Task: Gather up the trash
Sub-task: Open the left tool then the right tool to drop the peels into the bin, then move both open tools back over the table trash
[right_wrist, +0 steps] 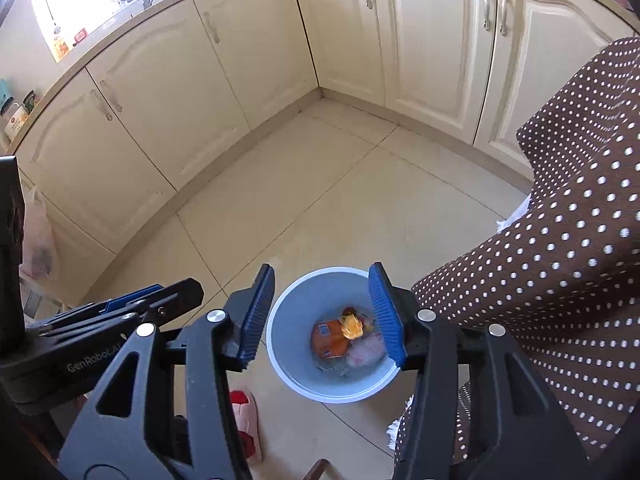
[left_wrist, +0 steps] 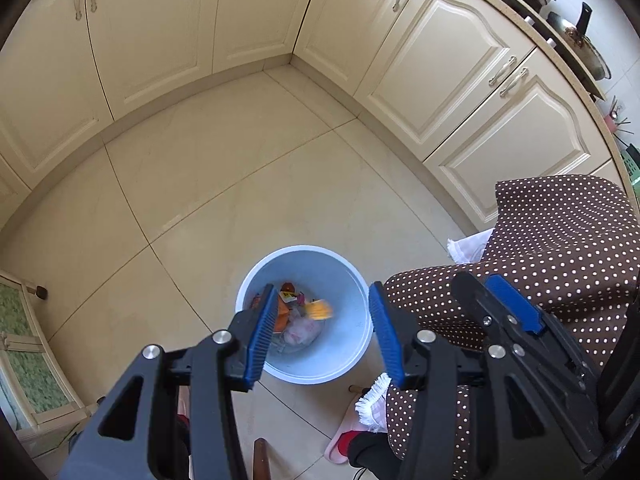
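Observation:
A light blue bin (left_wrist: 348, 356) stands on the tiled floor and holds trash: an orange packet (right_wrist: 330, 340), a pale pink crumpled wad (right_wrist: 366, 350) and a small yellow-orange piece (right_wrist: 352, 326). That piece (left_wrist: 320, 310) looks blurred and touches neither gripper. My left gripper (left_wrist: 322, 290) hangs open above the bin (right_wrist: 296, 320) with nothing between its blue pads. My right gripper (right_wrist: 321, 270) is also open over the bin, its pads bare. Each gripper shows at the edge of the other's view: the right gripper (left_wrist: 512, 308) and the left gripper (right_wrist: 132, 304).
Cream cabinets (right_wrist: 432, 60) wrap the corner behind the bin. A person's brown polka-dot garment (right_wrist: 560, 260) fills the right side, close to the bin. A pink slipper (right_wrist: 244, 412) lies on the floor in front of it. A low glass-fronted cabinet (left_wrist: 24, 352) stands at left.

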Tool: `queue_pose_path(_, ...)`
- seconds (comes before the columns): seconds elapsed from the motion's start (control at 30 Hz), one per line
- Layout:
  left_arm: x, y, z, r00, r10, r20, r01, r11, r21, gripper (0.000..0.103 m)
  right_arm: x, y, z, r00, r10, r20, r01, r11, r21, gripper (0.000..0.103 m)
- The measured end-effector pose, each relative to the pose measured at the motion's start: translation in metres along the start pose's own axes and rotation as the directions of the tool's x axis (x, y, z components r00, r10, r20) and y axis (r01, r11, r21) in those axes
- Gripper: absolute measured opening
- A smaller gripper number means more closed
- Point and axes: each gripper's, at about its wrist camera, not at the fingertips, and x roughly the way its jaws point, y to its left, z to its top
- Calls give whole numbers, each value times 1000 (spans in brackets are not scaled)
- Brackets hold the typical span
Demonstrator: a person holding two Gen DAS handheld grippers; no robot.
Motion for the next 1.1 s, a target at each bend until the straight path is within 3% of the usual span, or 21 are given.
queue_pose_path(0.2, -27, -17, -2, 999, -19, 36, 17, 999, 32, 47, -32, -5, 3, 999, -4, 49, 4, 1000, 3, 49)
queue_pose_path(0.4, -73, -52, -8, 992, -59, 108, 48, 993, 104, 47, -91, -12, 5, 988, -24, 154, 23, 1000, 6, 50)
queue_pose_path(0.6, -120, -121, -21, 972, -150, 179, 109, 970, 219, 47, -177, -45, 1, 949, -97, 301, 83, 995, 58, 52)
queue_pose_path(0.77, -144, -219, -43, 954, -240, 180, 156, 909, 386, 48, -253, -105, -16, 890, -220, 399, 167, 972, 163, 54)
queue_pose_path(0.9, -148, -305, -67, 941, -309, 138, 195, 828, 525, 48, -300, -164, -34, 848, -326, 417, 225, 935, 274, 55)
queue_pose_path(1.1, -138, -402, -100, 933, -358, 47, 239, 711, 662, 48, -351, -253, -58, 793, -479, 378, 295, 843, 449, 57)
